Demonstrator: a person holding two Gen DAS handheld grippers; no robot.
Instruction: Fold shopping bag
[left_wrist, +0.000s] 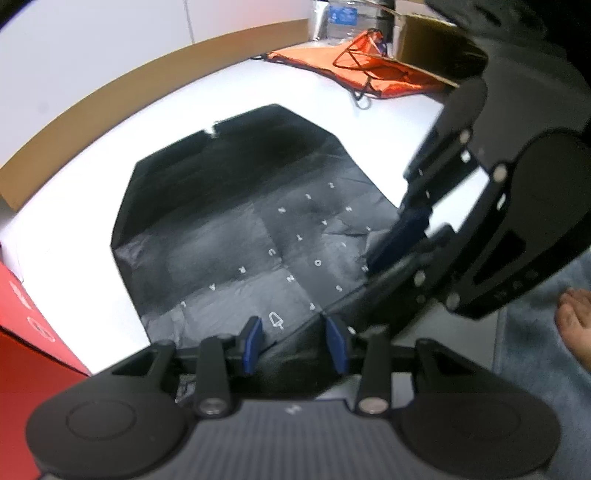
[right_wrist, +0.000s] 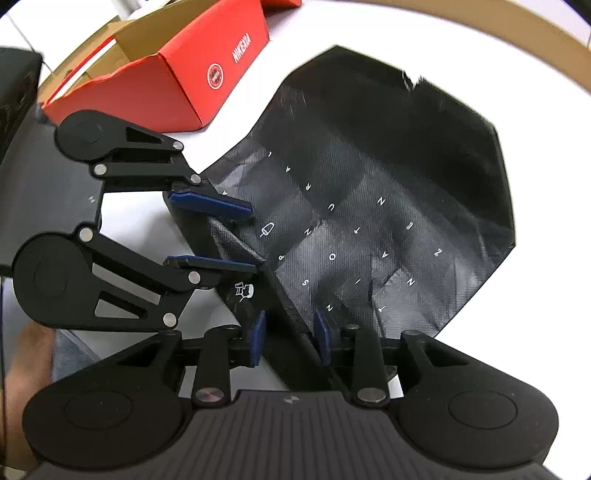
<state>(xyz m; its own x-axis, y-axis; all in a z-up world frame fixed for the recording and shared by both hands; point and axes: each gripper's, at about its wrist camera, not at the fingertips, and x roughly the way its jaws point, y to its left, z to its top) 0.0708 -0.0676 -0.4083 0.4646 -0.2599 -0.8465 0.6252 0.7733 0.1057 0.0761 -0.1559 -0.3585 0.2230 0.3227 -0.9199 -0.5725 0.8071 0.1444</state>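
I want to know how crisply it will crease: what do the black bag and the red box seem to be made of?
Black bag: probably non-woven synthetic fabric, matte; a fine grid texture shows, with soft wrinkles and old fold lines. Red box: cardboard, smooth printed red outside, raw brown inside its open top.

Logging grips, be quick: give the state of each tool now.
Left tool: bag edge between jaws; grip cannot be told.
Right tool: open, bag edge between jaws.

black shopping bag (left_wrist: 229, 221), white table (left_wrist: 85, 206), orange bag (left_wrist: 354, 70)
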